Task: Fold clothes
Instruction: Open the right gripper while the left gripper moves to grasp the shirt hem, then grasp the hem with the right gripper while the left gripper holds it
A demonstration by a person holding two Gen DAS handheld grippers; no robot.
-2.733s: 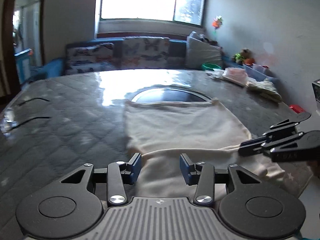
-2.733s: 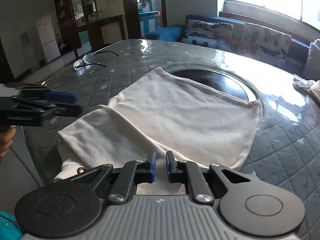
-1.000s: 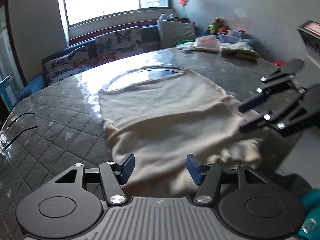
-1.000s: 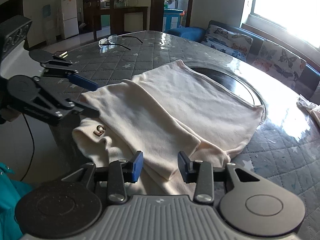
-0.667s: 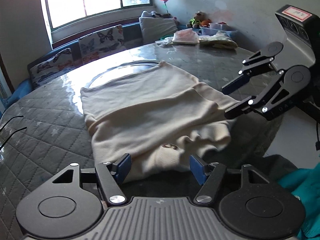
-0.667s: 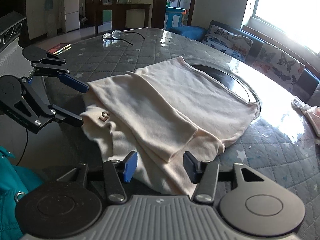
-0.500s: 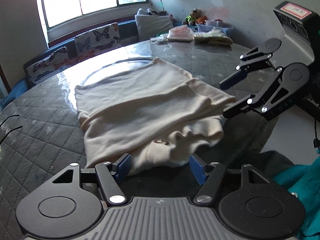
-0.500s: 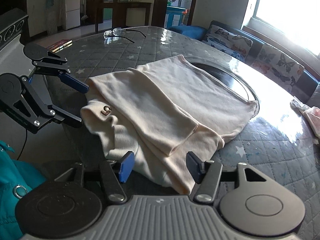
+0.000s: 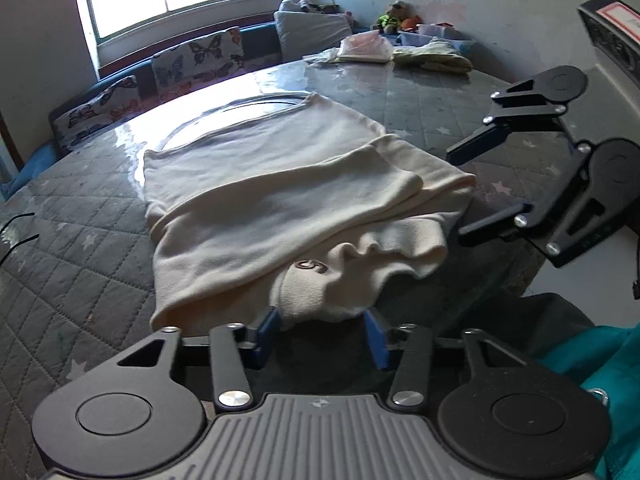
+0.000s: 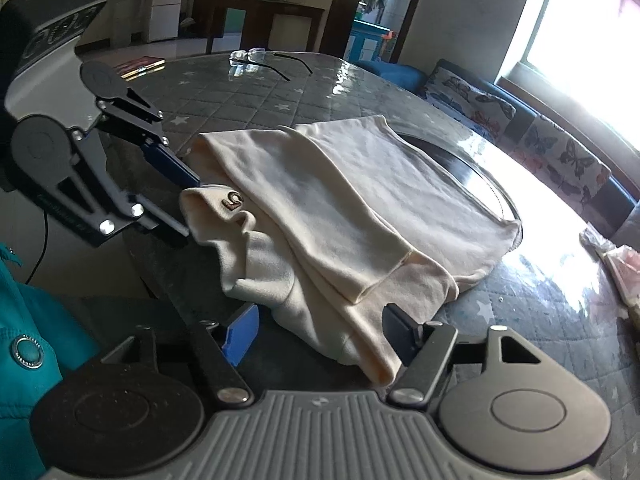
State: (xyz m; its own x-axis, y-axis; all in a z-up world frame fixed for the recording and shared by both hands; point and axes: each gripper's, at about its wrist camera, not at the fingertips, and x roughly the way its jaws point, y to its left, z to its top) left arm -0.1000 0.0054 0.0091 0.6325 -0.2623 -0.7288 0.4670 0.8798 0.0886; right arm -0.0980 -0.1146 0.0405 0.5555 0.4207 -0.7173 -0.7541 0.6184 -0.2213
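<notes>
A cream sweater [image 9: 272, 192] lies folded on the grey quilted table [image 9: 72, 264], sleeves laid across the body, its collar end bunched at the near table edge with a small brown logo [image 9: 311, 267]. It also shows in the right wrist view [image 10: 360, 200]. My left gripper [image 9: 320, 336] is open and empty, just short of the bunched collar end. My right gripper [image 10: 320, 336] is open and empty at the sweater's near corner. Each gripper shows in the other's view, the right one [image 9: 492, 184] and the left one [image 10: 176, 196], both open beside the cloth.
Eyeglasses [image 10: 256, 58] lie on the far side of the table. A dark round inset [image 9: 240, 110] sits under the sweater's far hem. Other clothes [image 9: 400, 52] are piled at the table's far corner. A sofa [image 9: 160, 76] stands under the window. Teal jacket fabric [image 10: 24, 344] is close below.
Both grippers opened, let go of the sweater and drew back toward the table edge. The collar end now lies bunched at the edge.
</notes>
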